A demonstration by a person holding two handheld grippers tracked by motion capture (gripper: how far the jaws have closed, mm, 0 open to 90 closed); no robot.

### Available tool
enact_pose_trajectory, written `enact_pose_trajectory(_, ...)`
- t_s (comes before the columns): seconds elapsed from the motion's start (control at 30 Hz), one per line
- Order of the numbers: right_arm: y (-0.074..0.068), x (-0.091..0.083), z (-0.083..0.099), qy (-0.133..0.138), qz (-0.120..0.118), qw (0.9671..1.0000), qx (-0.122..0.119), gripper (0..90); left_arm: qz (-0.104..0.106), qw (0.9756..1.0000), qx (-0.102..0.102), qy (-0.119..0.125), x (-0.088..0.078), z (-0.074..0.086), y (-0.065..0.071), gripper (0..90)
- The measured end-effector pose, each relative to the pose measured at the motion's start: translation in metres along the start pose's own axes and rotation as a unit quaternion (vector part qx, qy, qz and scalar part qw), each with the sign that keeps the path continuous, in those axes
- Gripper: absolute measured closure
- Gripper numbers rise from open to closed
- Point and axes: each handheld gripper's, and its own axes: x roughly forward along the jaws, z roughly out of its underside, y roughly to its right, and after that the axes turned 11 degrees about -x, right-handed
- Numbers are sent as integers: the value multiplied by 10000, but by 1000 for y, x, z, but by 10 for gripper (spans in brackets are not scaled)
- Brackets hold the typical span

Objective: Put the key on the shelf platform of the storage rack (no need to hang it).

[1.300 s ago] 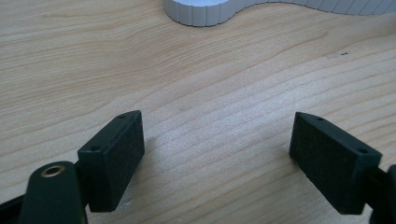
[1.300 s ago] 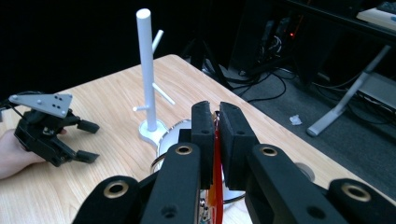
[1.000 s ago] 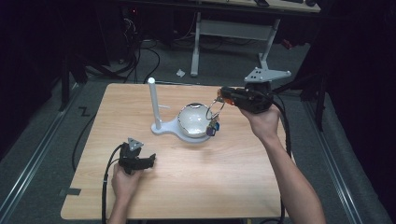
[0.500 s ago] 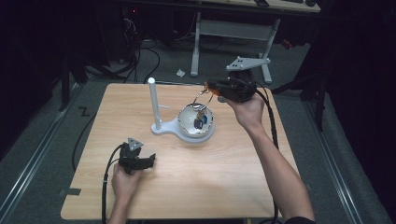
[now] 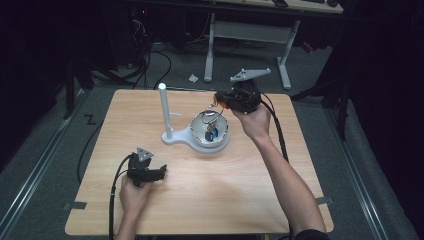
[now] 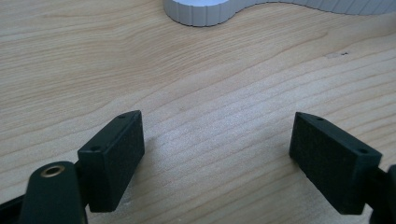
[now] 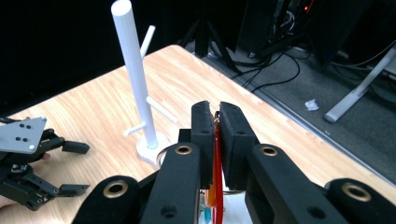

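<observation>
Light wooden table (image 5: 200, 200), square top, rounded corners, on grey floor. On it: a white stand (image 5: 172, 136) with upright post (image 5: 164, 107), its base joined to a white bowl (image 5: 222, 140) near centre.

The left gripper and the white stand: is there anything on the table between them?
No. In the left gripper view, bare wooden table runs from the open left gripper up to the white stand. The high view agrees.

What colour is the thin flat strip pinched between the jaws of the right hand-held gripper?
Orange-red; the thin flat strip shows best in the right gripper view.
</observation>
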Motion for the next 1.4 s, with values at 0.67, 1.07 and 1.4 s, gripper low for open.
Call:
enact_pose_trajectory(0.67, -6, 33, 26, -233, -241, 9993, 180, 853, -10, 10000, -31, 4, 0, 0, 0, 184)
enact_pose_trajectory(1.07, -5, 45, 43, -296, -334, 9983, 364, 854, 7, 10000, 32, 17, 0, 0, 0, 184)
enact_pose_trajectory(1.4, -8, 57, 57, -387, -431, 9972, 465, 854, 18, 10000, 23, 5, 0, 0, 0, 184)
